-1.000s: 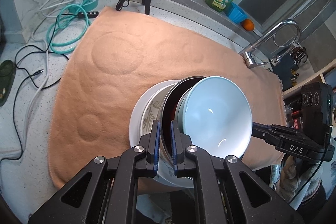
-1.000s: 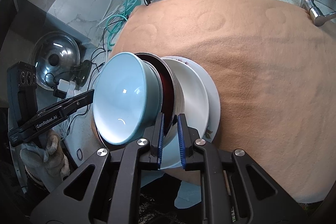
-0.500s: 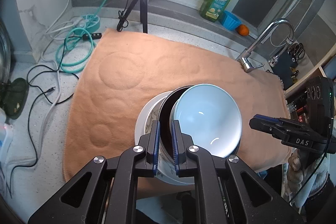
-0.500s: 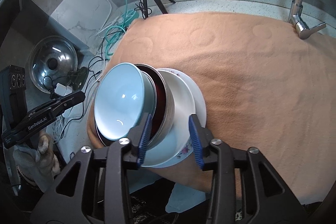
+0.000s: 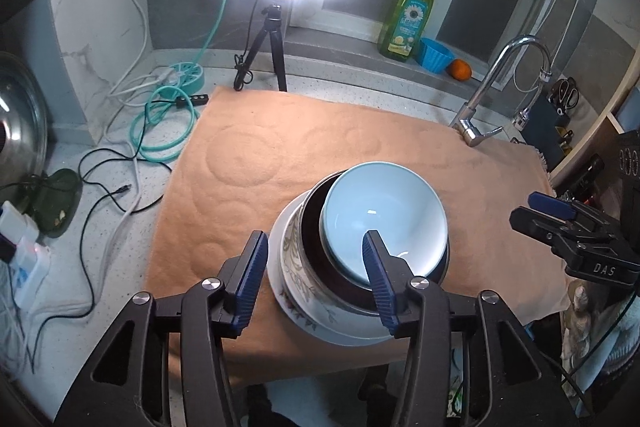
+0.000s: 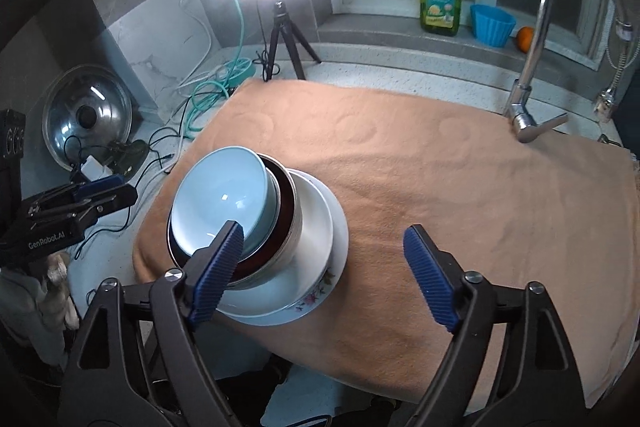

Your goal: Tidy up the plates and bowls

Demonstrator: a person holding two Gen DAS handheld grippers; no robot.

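**Stack released near the front edge of the towel**

The step in hand is judged to be the release of a finished stack. The left gripper (image 5: 314, 277) and the right gripper (image 6: 320, 273) have just been opening; both pairs of jaws are now seen apart, and no pad is pressed on any dish, although the stack is framed between the left jaws in the left wrist view.

The stack is placed on the orange towel (image 6: 440, 187), near its front edge. A light blue bowl (image 5: 384, 215) is nested in a dark bowl with a metal rim (image 6: 286, 223), which is held by a white bowl (image 6: 316, 223), and a flowered plate (image 6: 320, 293) is found at the bottom. All openings are pointed upward; the axis of the stack is upright, but the blue bowl is tilted a little and is not centred.

No other loose dish is seen. For the next move, only a clean withdrawal is probably needed, or a small push to centre the blue bowl.
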